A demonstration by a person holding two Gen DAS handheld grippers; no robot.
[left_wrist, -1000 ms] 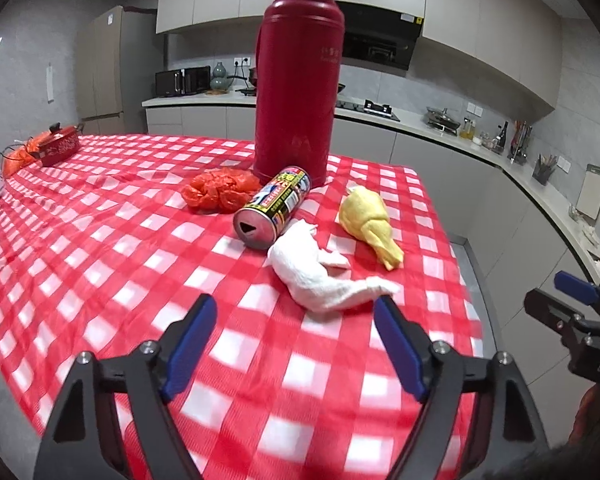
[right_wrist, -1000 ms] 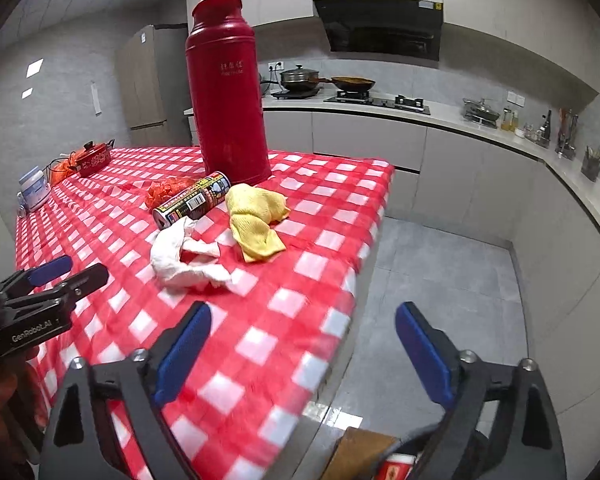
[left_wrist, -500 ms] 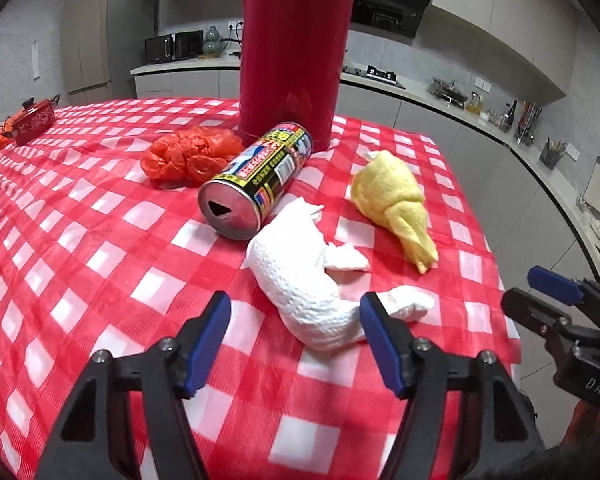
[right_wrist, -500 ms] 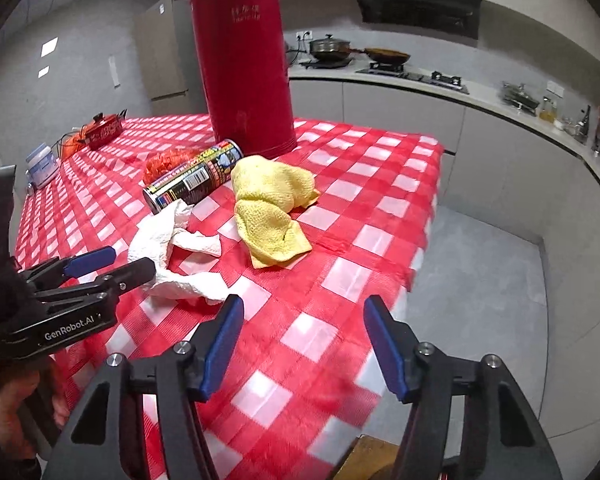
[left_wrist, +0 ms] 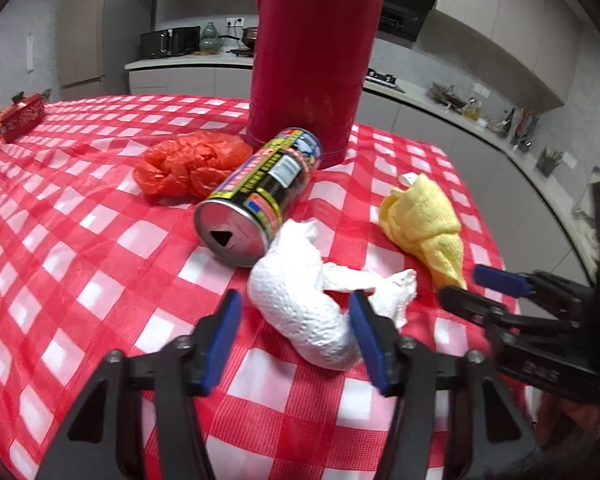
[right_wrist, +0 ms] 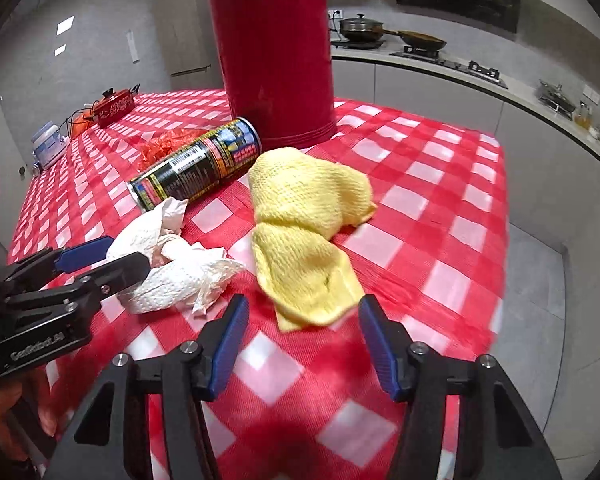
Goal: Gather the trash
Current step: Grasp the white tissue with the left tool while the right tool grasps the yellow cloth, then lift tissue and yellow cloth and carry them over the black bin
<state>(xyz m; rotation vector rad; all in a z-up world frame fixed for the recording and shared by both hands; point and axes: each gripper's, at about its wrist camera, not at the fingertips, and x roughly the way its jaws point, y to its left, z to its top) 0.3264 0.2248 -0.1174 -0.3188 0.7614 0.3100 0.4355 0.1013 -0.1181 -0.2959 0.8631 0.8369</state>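
A crumpled white paper towel (left_wrist: 300, 308) lies on the red checked tablecloth (left_wrist: 80, 240). My left gripper (left_wrist: 296, 336) straddles it with jaws closing; the right pad touches the paper and the left pad stands clear. In the right wrist view the left gripper (right_wrist: 112, 260) shows at the paper towel (right_wrist: 172, 276). My right gripper (right_wrist: 304, 340) is closing with the near corner of a yellow cloth (right_wrist: 300, 220) between its tips, pads not pressing. Behind lie a tipped drink can (left_wrist: 260, 200) and a crumpled orange plastic bag (left_wrist: 188, 164).
A tall red thermos (left_wrist: 312, 60) stands just behind the can. A small red pot (right_wrist: 114, 106) and a white container (right_wrist: 48, 144) sit at the table's far left. The table edge drops to grey floor (right_wrist: 540, 280) on the right. The person's hand (right_wrist: 4, 408) holds the left gripper.
Both grippers have come forward and down toward the trash with their jaws narrowing. The left now straddles the paper towel; the right has reached the yellow cloth's near end.
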